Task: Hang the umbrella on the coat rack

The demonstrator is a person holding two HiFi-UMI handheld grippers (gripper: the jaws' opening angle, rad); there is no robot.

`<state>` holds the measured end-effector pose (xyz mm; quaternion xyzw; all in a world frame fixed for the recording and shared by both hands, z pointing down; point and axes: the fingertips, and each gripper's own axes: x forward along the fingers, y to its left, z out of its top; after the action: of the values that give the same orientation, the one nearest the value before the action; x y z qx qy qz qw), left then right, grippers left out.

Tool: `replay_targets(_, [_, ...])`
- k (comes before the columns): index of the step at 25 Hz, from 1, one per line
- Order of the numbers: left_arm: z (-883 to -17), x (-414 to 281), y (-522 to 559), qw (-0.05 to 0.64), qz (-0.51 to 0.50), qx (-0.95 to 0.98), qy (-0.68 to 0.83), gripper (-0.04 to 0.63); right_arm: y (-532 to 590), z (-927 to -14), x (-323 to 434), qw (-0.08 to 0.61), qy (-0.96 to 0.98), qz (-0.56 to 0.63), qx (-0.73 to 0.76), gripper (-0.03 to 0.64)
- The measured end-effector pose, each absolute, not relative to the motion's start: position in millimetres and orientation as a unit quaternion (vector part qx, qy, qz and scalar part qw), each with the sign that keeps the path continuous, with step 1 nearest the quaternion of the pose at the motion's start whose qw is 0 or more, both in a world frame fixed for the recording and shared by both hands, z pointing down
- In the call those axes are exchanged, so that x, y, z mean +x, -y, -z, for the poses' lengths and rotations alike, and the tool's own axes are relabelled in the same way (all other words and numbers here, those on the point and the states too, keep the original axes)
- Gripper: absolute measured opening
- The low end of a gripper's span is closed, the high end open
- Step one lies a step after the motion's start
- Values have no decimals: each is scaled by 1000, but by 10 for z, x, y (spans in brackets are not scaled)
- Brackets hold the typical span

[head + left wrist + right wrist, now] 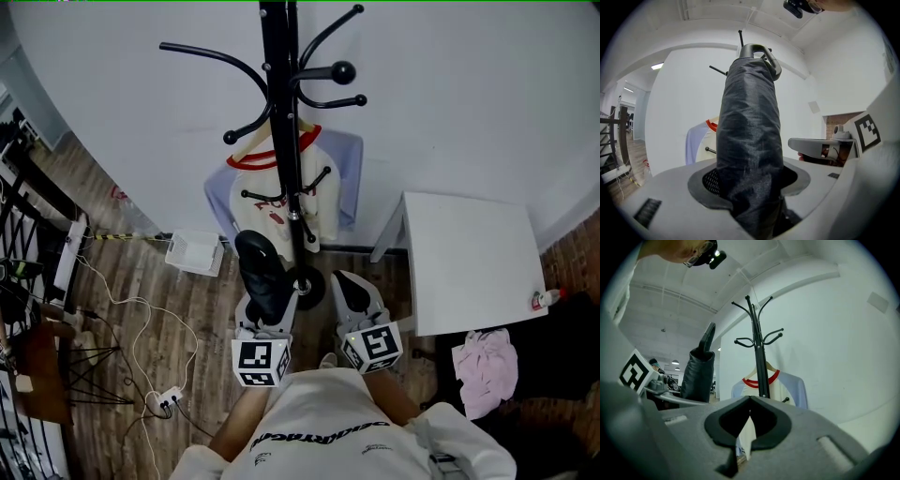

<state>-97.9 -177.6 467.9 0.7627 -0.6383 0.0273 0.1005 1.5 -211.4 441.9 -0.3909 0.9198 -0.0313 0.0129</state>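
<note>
- Against a plain white wall [469,94], on a wood-plank floor [159,300], stands a black coat rack [281,112] with curved arms branching off its pole at the top and short pegs lower down.
- Right of the rack, a white table [469,262] sits against the wall.
- At the bottom of the head view, a person [328,431] in a white top faces the rack with a gripper in each hand.
- On a wooden hanger on the rack hangs a cream shirt [328,187] with pale blue sleeves and a red collar.
- Upright in front of the person is the folded black umbrella [750,140], wrapped in its dark sleeve with its hooked handle at the top. From the head view it sits just left of the pole. In the right gripper view it stands clear of the rack, touching none of the arms.
- Clamped round the umbrella's lower part is the left gripper [750,180], one dark pad pressing on each side of the sleeve.
- Beside it, the right gripper [750,399] points at the pole with its jaw tips together and nothing between them, well clear of the umbrella.
- Below the table lies a crumpled pink cloth [487,366].
- By the wall left of the rack sits a small white box [195,253].
- Farther left, a white power strip [167,401] lies on the floor with its cord trailing.
</note>
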Motion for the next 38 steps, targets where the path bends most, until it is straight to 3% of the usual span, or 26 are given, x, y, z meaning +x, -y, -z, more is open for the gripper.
replay_targets(18, [-4180,-1454,2524,87,-34,787,610,255,2483,-4369,-410,12,-909,30,-416,-2])
replay_targets(38, [-3974,-1744,3062,98,-37,791,603,255,2775,-4385,-379,12,-895,23,-445,-2])
